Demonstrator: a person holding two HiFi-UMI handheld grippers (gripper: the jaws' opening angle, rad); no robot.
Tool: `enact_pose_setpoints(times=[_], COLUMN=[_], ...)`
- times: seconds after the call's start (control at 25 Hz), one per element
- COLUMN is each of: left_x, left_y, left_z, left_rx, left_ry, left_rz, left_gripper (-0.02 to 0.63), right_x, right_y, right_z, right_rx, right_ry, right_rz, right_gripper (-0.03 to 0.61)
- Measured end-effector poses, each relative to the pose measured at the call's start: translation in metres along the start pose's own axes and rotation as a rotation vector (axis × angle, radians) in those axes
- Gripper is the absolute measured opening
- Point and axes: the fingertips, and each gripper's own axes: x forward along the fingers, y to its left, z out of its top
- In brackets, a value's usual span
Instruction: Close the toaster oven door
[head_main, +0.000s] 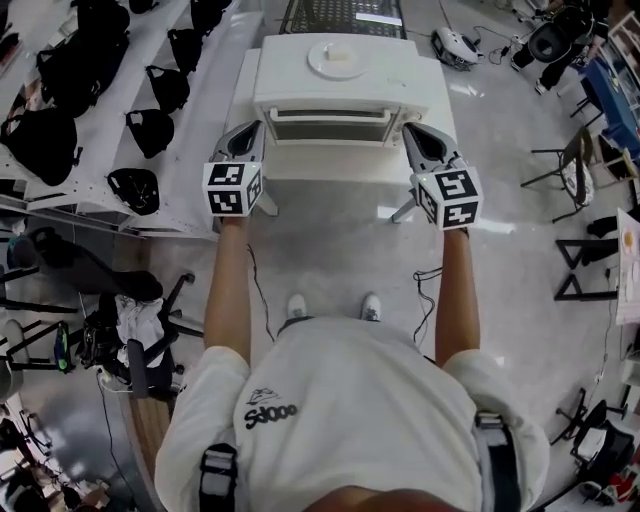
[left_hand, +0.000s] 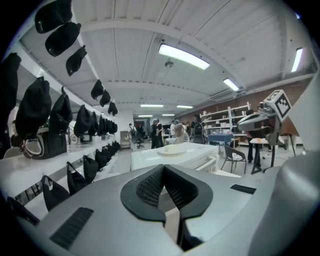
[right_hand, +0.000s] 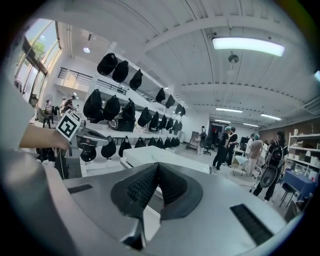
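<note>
A white toaster oven stands on a small white table right in front of me, with a white plate on its top. Its door, with a dark window and a handle bar along the upper edge, looks upright against the oven's front. My left gripper hovers just off the oven's left front corner, jaws shut with nothing between them. My right gripper hangs at the right front corner, also shut and empty. In the left gripper view the oven lies beyond the closed left gripper; the right gripper view shows the closed right gripper.
White shelves with black bags run along the left. Chairs and stands sit at the right. A cable trails over the grey floor near my feet. Several people stand far back in the room.
</note>
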Motion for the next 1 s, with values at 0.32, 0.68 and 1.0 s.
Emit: enact_pose_setpoints(times=[0.32,0.68,1.0], left_x=[-0.060,-0.114,-0.128], left_y=[-0.034,-0.044,-0.058], left_z=[0.037,0.089,0.111], left_rx=[0.113,0.162,0.221], left_ry=[-0.055,-0.160,-0.175], left_rz=[-0.037,-0.016,-0.032], left_gripper=[0.018,0.018,0.018], right_x=[-0.014,-0.029,-0.037], right_y=[0.026,0.061,0.084], right_z=[0.040,0.074,0.092], right_rx=[0.010,-0.060,-0.153], right_ry=[-0.083,-0.148,-0.143], right_rz=[0.066,0.120,0.144], right_gripper=[-0.002,-0.002,-0.002])
